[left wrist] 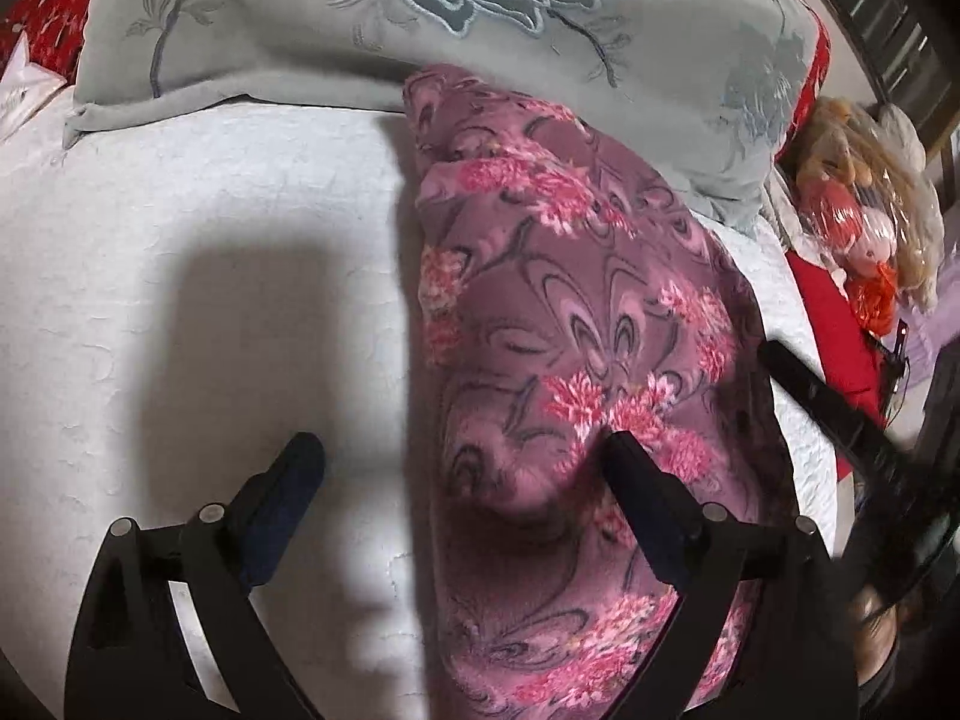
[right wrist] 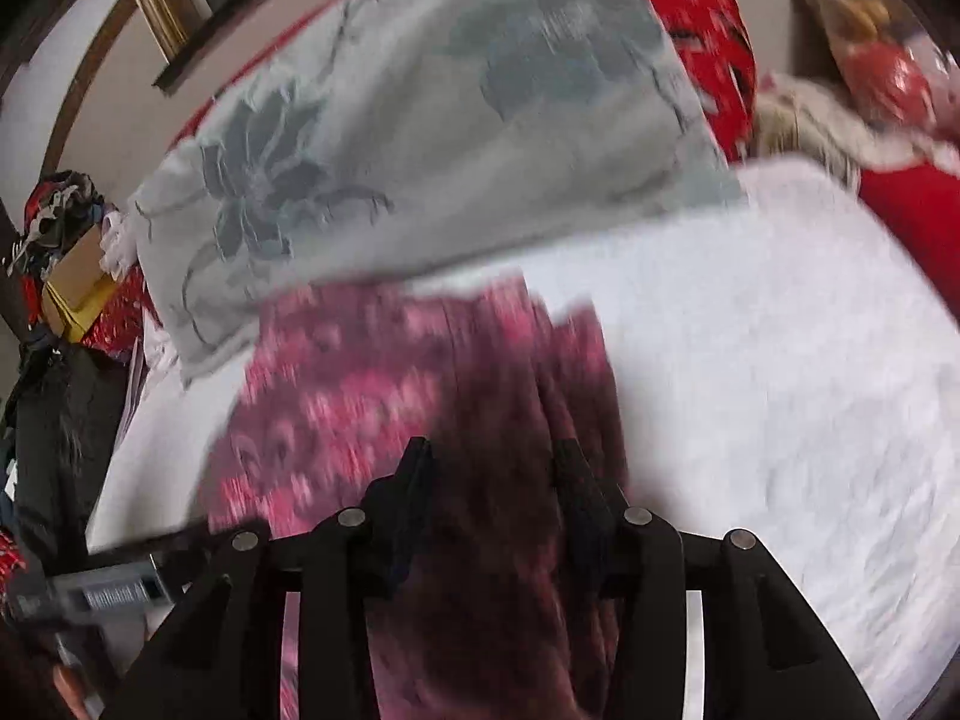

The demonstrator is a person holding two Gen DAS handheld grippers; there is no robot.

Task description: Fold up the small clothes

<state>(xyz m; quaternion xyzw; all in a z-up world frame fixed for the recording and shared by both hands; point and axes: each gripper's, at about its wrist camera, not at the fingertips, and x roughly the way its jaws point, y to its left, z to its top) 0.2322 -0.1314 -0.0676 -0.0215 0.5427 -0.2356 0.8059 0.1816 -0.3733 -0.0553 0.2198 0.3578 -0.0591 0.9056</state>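
Purple floral garment (left wrist: 576,324) lies on the bed beneath both spread-apart tools, left (left wrist: 462,450) and right (right wrist: 495,459).

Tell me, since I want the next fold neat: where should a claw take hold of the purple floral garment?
Probably at the near end of the purple floral garment. It lies as a long strip running away toward the grey pillow, its near end below the open left claw, so come from above on this side.

Home bedroom, white quilted bed (left wrist: 180,210), grey floral pillow (left wrist: 360,18), bagged plush toys (left wrist: 864,192)
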